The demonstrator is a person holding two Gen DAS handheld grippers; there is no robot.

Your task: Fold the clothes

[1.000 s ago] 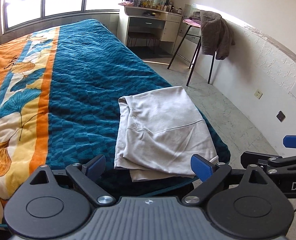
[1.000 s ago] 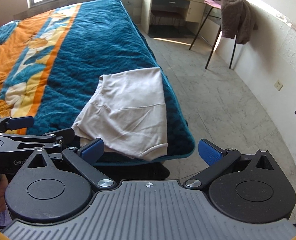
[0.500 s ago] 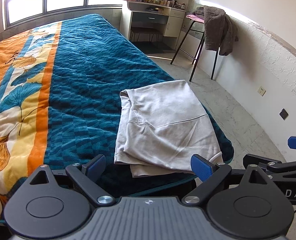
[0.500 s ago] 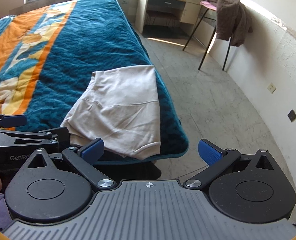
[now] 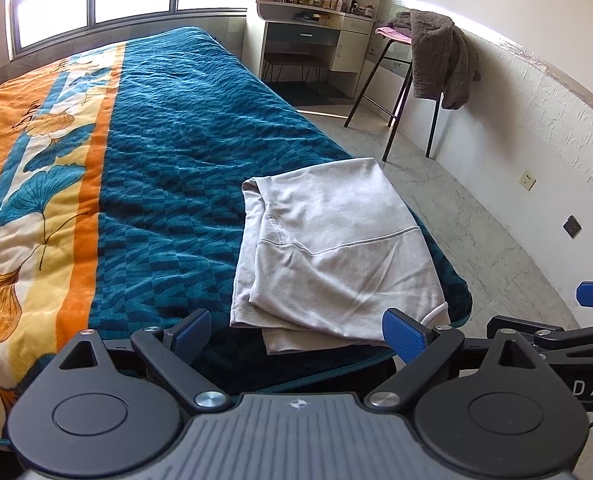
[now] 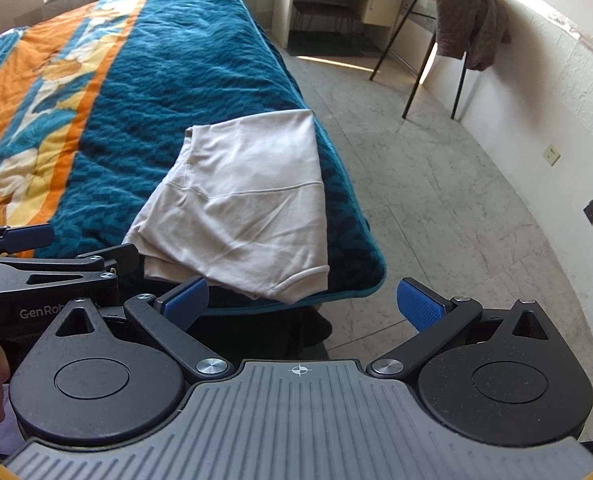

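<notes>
- Your pale garment (image 5: pixel 336 248) lies folded at the bed (image 5: pixel 184 152) corner nearest you
- It looks soft, light and limp; take the cuffed near edge, or layers may slide
- Left claw (image 5: pixel 296 330) and right claw (image 6: pixel 302 300): both spread wide, holding nothing

Your bed (image 5: pixel 168 168), teal-and-orange leaf-print blanket (image 5: pixel 48 184) spread over it; folded beige garment (image 5: pixel 336 248) lies at its near right corner

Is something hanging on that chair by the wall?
Yes, a brown garment is draped over the chair standing beside the wall.
</notes>
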